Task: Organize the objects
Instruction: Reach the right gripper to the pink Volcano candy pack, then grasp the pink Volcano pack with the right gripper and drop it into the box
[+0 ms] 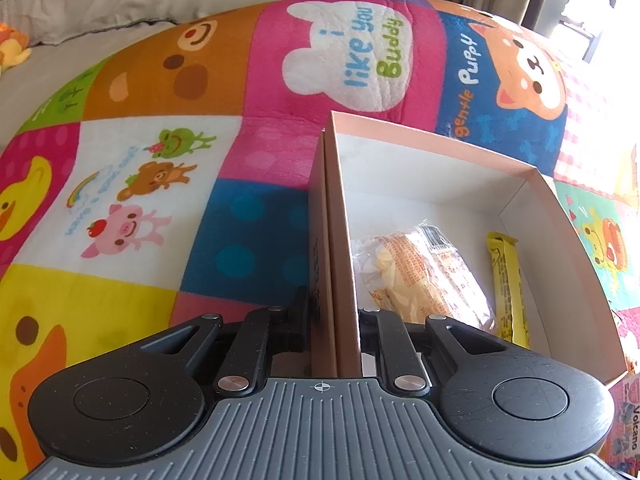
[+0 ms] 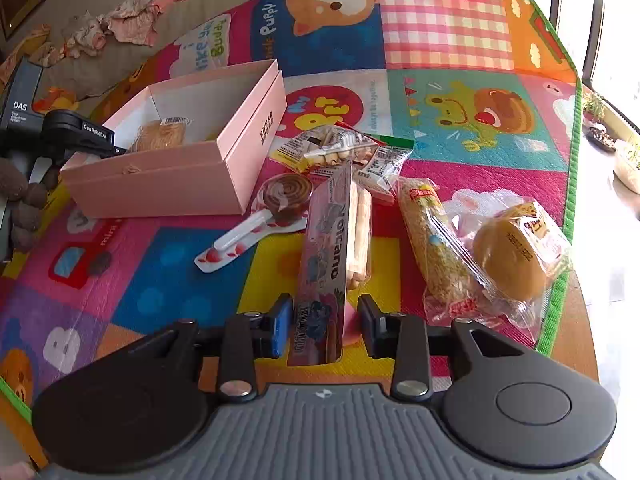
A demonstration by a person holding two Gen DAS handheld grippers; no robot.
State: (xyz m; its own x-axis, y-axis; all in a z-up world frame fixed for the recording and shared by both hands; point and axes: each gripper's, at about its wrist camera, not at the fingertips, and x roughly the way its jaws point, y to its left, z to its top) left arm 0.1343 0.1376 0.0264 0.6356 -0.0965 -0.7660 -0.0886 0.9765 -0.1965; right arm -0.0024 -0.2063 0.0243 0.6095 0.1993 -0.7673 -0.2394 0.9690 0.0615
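- My left hand-held gripper (image 1: 334,320) is clamped on the near wall of the one pink box (image 1: 552,216); one finger outside, one inside.
- Box sits open on the play mat (image 1: 160,160), lid nested under it by the look of the double edge.
- Inside the box, two items: one clear-wrapped pastry (image 1: 424,276) and one yellow stick pack (image 1: 506,284), side by side, pastry nearer my gripped wall.
- My right hand-held gripper (image 2: 324,324) has its jaws parted, straddling the near end of the one Volcano snack pack (image 2: 324,248). Left pad looks to be touching the pack; right pad shows a gap. Not clamped.
- The Volcano pack stands on edge on the mat, just right of the box.
- Loose on the mat outside the box: one swirl lollipop (image 2: 276,200) touching the box corner area, one long crispy roll (image 2: 432,248), one round bun in wrap (image 2: 516,252).
- Behind the Volcano pack there's a pile of small sachets (image 2: 340,148); overlapping, can't count exactly.
- Left hand-held gripper also shows in the right view, at the box's far-left end.
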